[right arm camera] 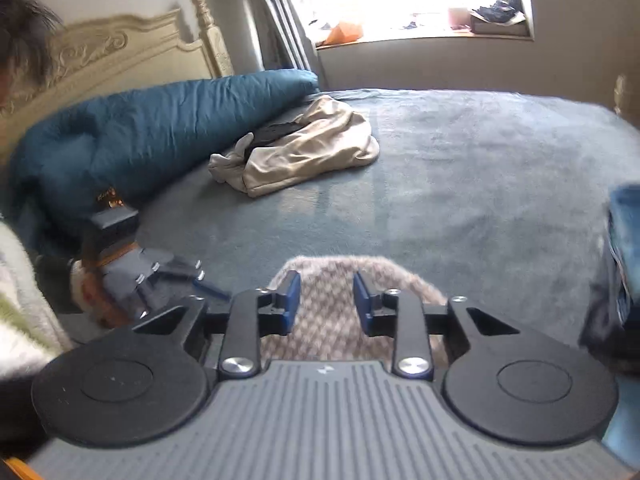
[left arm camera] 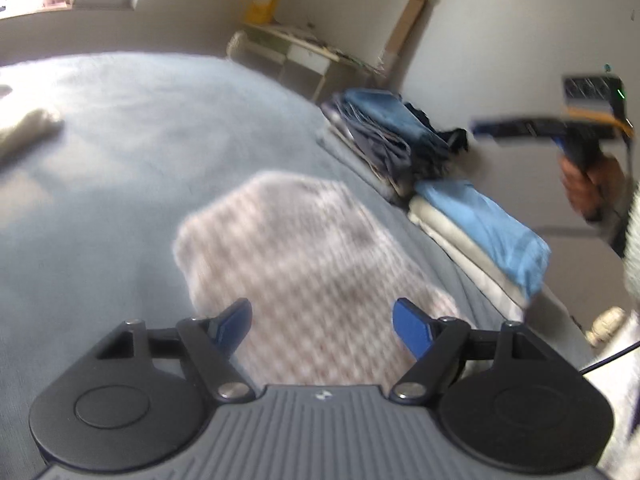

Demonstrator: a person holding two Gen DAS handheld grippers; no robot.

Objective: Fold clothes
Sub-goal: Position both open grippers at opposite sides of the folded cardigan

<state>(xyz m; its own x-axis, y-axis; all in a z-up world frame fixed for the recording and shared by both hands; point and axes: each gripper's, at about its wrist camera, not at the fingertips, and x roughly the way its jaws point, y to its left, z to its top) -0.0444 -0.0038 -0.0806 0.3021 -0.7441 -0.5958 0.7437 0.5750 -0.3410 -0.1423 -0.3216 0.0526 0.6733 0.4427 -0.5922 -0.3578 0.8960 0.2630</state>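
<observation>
Clothes are distributed over a bed point(right arm camera: 460, 168) covered in a grey-blue blanket, which is the largest surface in both views. A teal duvet point(right arm camera: 152, 124) is bunched along the headboard edge of the bed, against a carved cream headboard point(right arm camera: 100, 52).

Two stacks of folded clothes point(left arm camera: 440, 176) stand along the bed edge on the right of the left wrist view: a stack of blue and dark garments further off, and a nearer pale stack topped by a light blue piece point(left arm camera: 488, 228).

A folded checked knit garment point(left arm camera: 304, 264), pale with a brownish pattern, lies flat on the blanket near the bed edge closest to both cameras, directly ahead of both grippers. A crumpled beige garment point(right arm camera: 312, 152), unfolded, lies beside the duvet, well apart from the checked garment, with a dark item partly under it.

Left gripper point(left arm camera: 322, 332): jaws spread wide, above the checked garment, nothing between the pads.

Right gripper point(right arm camera: 326, 300): jaws partly apart, pads not pressing on anything; the checked garment shows behind the gap. In the left wrist view this gripper is held by a hand point(left arm camera: 592, 184) beyond the bed edge; the image there is blurred.
</observation>
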